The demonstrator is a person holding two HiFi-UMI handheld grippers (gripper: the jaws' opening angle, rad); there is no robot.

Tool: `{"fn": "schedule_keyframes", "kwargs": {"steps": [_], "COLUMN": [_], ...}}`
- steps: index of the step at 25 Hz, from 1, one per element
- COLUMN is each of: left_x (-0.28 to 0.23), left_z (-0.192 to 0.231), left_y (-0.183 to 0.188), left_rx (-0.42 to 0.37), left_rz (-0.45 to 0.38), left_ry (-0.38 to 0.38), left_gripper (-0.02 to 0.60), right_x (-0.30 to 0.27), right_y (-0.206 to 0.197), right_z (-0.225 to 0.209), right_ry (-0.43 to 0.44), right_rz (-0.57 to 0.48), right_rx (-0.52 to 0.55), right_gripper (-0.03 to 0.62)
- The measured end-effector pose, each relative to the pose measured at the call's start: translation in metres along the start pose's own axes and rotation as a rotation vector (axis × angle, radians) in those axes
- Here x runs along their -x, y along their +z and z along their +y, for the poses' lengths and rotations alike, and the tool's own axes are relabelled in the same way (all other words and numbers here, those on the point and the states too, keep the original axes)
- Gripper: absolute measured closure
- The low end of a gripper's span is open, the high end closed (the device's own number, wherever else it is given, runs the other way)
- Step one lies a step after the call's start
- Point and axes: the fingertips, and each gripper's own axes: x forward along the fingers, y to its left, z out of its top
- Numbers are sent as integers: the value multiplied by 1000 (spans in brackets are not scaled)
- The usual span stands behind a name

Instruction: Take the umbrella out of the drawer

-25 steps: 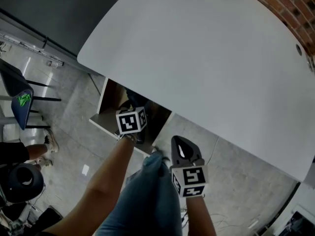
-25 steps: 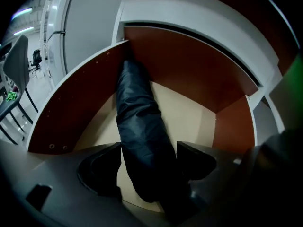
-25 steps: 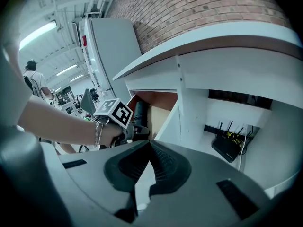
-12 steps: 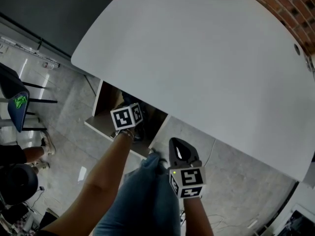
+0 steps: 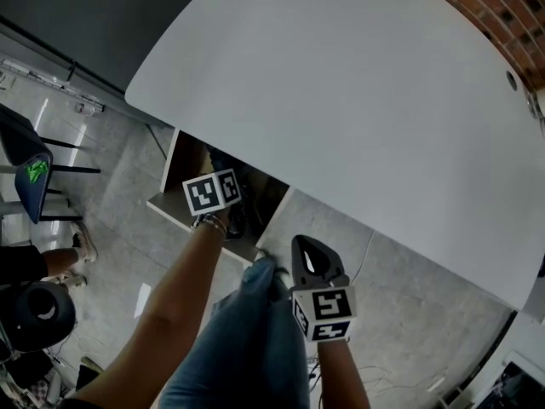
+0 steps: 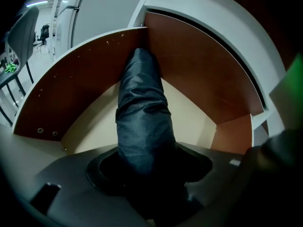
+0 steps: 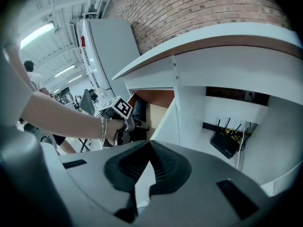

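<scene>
"Was the umbrella point(image 6: 142, 122) out yet?"

"No. It lay in the open drawer point(image 6: 199, 70), toward the far left corner. The left claw point(image 5: 228, 221) had just squeezed onto it. The right claw point(image 7: 142, 183) was shut, empty. Lifting was left."

I've got umbrella point(image 6: 142, 122) lying in drawer point(image 6: 71, 89) toward its back corner, drawer under table point(image 5: 341, 100), router point(image 7: 226, 143) under table right of drawer.

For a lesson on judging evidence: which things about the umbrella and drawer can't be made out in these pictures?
1. Near end of the umbrella: left gripper view, lost in shadow between the jaws of the left gripper, which have just been closing round it; grip unclear.
2. Rear of the drawer: head view, covered by the table.
</scene>
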Motion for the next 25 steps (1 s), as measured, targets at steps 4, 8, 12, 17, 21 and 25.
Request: {"fn": "schedule_keyframes", "kwargs": {"steps": [4, 8, 12, 17, 21, 25], "left_x": [12, 26, 39, 54, 65, 84], "left_z": [-2, -3, -5, -3, -9, -12], "left_y": [0, 0, 1, -7, -8, -2], "left_rx": [7, 7, 13, 91, 114, 82], "left_rz": [7, 10, 8, 13, -2, -9], "left_ry": [8, 21, 22, 13, -4, -2], "left_gripper": [305, 308, 308, 313, 316, 316], "right_x": [15, 25, 32, 34, 40, 49], "right_y": [-6, -3, -1, 1, 8, 15], "right_z": [-4, 3, 9, 16, 24, 34], "right_ry": [-13, -2, 12, 24, 42, 50], "right_rz": [9, 17, 12, 4, -1, -9], "right_rx": [-16, -16, 5, 29, 36, 56], "right_gripper": [602, 602, 602, 602, 602, 602]}}
